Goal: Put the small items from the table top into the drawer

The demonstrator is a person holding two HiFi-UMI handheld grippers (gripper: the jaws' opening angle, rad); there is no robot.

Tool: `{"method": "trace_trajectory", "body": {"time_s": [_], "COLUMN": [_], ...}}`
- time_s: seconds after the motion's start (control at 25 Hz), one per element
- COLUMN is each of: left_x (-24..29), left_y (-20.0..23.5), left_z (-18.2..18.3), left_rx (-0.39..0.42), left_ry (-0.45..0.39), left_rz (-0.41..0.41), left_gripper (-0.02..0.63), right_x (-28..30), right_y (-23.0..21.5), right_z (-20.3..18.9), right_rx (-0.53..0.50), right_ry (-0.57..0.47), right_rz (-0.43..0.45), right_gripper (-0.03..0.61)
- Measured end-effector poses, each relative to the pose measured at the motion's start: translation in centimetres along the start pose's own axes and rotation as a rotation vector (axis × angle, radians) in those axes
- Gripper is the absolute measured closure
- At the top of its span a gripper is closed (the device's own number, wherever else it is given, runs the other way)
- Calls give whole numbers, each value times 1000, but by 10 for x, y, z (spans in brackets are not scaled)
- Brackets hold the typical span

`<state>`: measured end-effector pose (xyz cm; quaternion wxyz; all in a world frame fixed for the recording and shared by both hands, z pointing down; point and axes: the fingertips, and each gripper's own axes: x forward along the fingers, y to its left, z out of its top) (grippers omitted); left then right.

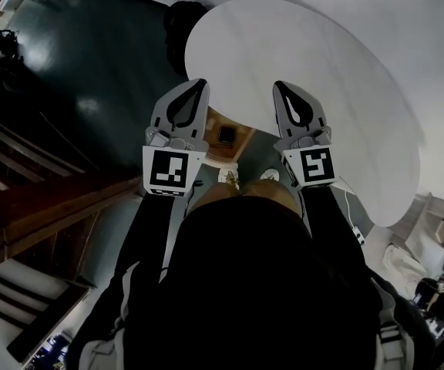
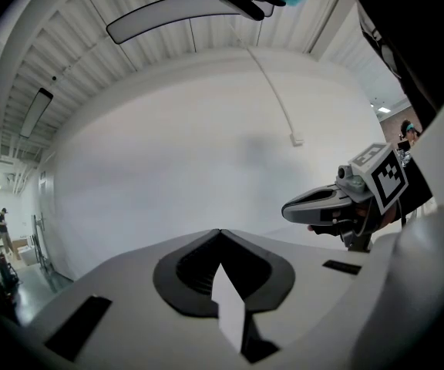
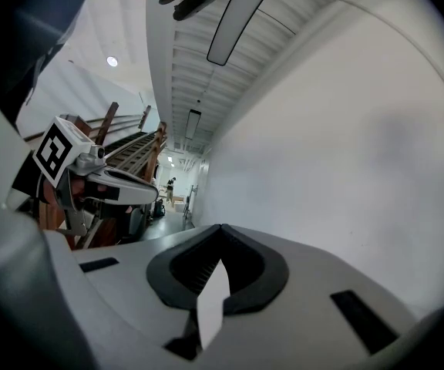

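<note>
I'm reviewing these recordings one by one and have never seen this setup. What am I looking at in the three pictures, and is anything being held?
No robot here: a person in dark clothes holds a grasping tool in each hand. The head view comes from a camera on the person's head, looking steeply down at the left tool and right tool, each carrying a cube with square markers. Beyond them is a white table top; I can make out no small items on it. The other two pictures come from cameras riding on each tool, looking along its jaws. In both, the jaws are shut together with nothing between them, so nothing is held.
</note>
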<state>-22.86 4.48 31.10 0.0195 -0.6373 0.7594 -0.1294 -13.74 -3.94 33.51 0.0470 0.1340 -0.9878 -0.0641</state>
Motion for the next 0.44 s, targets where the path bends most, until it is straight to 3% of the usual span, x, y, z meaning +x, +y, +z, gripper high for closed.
{"method": "trace_trajectory", "body": {"time_s": [0.44], "left_x": [-4], "left_y": [-7], "left_z": [5], "left_rx": [-31], "left_ry": [-11], "left_rz": [-32], "left_gripper": [598], "right_x": [-8], "right_y": [5], "right_z": [-2], "right_rx": [15], "right_ry": [8], "right_rz": [-13], "right_gripper": [554]}}
